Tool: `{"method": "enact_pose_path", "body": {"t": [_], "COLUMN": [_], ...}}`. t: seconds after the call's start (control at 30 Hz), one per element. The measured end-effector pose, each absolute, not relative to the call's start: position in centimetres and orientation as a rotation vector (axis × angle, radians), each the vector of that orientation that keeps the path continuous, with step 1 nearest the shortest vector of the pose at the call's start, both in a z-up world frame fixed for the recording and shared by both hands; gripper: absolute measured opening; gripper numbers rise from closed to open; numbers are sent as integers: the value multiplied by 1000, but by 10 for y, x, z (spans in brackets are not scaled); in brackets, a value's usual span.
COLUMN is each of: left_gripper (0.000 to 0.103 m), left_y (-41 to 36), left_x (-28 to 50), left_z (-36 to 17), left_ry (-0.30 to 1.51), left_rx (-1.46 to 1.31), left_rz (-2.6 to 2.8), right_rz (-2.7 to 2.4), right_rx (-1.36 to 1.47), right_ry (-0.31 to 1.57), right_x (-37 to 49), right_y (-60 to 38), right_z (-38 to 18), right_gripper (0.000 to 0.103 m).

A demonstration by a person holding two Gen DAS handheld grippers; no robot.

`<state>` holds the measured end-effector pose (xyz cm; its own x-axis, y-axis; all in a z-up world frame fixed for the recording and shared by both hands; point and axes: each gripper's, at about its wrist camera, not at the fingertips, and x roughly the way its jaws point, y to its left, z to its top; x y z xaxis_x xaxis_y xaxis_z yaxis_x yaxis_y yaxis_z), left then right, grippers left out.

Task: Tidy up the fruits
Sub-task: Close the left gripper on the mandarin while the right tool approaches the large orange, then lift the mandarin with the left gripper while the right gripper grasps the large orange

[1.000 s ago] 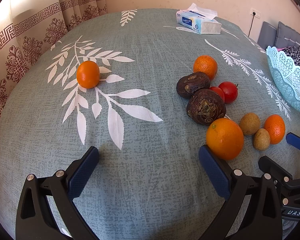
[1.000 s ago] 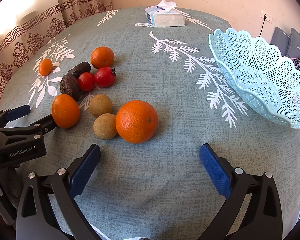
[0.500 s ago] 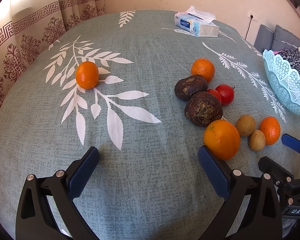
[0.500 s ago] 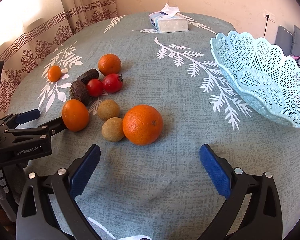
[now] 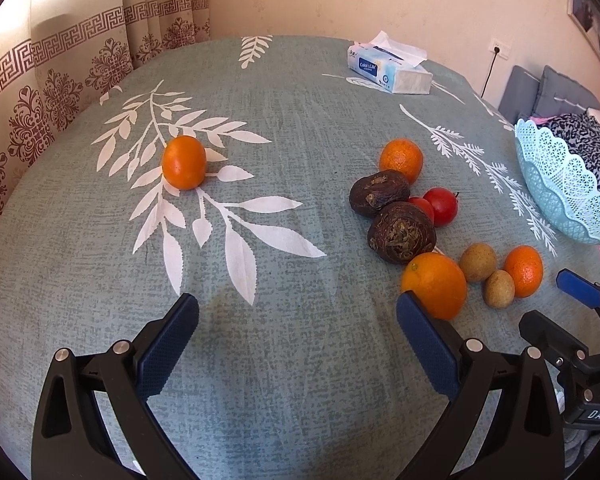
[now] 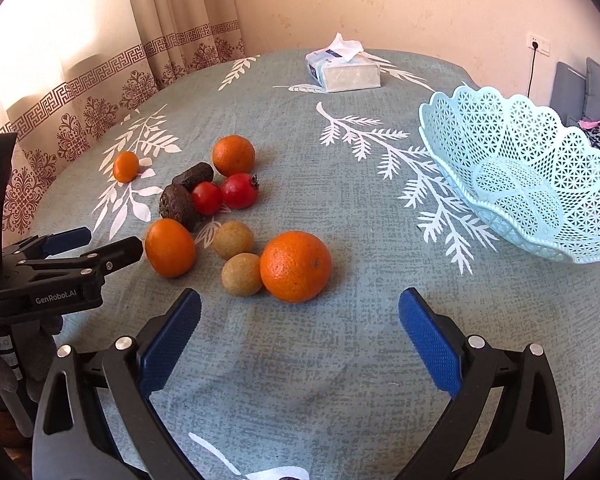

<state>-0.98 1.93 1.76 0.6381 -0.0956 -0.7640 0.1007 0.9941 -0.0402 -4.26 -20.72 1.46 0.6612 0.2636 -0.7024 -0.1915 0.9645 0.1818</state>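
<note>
Both hand-held grippers pulled back, fruit looks farther. Left hand-held gripper [image 5: 296,320] and right hand-held gripper [image 6: 300,312] spread wide, holding nothing. Big orange [image 6: 295,266] nearest right one, easy first grab. Lace basket [image 6: 520,176] waits empty on surface [image 6: 340,380], lone small orange [image 5: 184,162] well apart.

On the tabletop [image 6: 340,360] there are four oranges [image 6: 295,266], two red tomatoes [image 6: 239,191], two dark wrinkled fruits [image 6: 178,206] and two small brown round fruits [image 6: 242,274]. One pale blue basket [image 6: 516,176] and one tissue box [image 6: 344,72] stand beyond them.
</note>
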Motion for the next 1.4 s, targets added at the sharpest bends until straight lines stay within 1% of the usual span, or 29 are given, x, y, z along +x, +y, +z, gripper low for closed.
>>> {"method": "enact_pose_path", "body": {"t": [0.47, 0.63, 0.77, 0.8, 0.87, 0.97, 1.03, 1.2, 1.33, 1.4], "left_gripper": [98, 97, 92, 90, 84, 80, 76, 74, 57, 54], "left_y": [56, 65, 69, 71, 73, 77, 80, 88, 93, 93], "left_x": [-10, 3, 21, 26, 39, 59, 71, 93, 106, 106], "left_z": [52, 62, 63, 61, 57, 49, 43, 30, 18, 19], "left_ry": [725, 692, 691, 696, 717, 750, 771, 817, 878, 870], "left_rx": [-52, -44, -29, -24, -15, -14, -12, -29, -66, -70], "left_rz": [-11, 33, 67, 75, 86, 96, 113, 119, 99, 93], "right_rz": [254, 251, 247, 246, 250, 251, 251, 249, 244, 242], "right_rx": [164, 148, 151, 152, 159, 162, 163, 158, 154, 157], "right_ry": [684, 678, 683, 687, 701, 718, 727, 741, 767, 777], "right_x": [-55, -56, -55, -55, -53, -52, -51, -48, -44, -42], "right_y": [-216, -214, -214, -215, -216, -216, -217, -215, -213, -214], "right_z": [37, 38, 38, 37, 35, 32, 30, 29, 24, 23], "right_gripper": [99, 99, 98, 95, 91, 85, 82, 81, 80, 77]}}
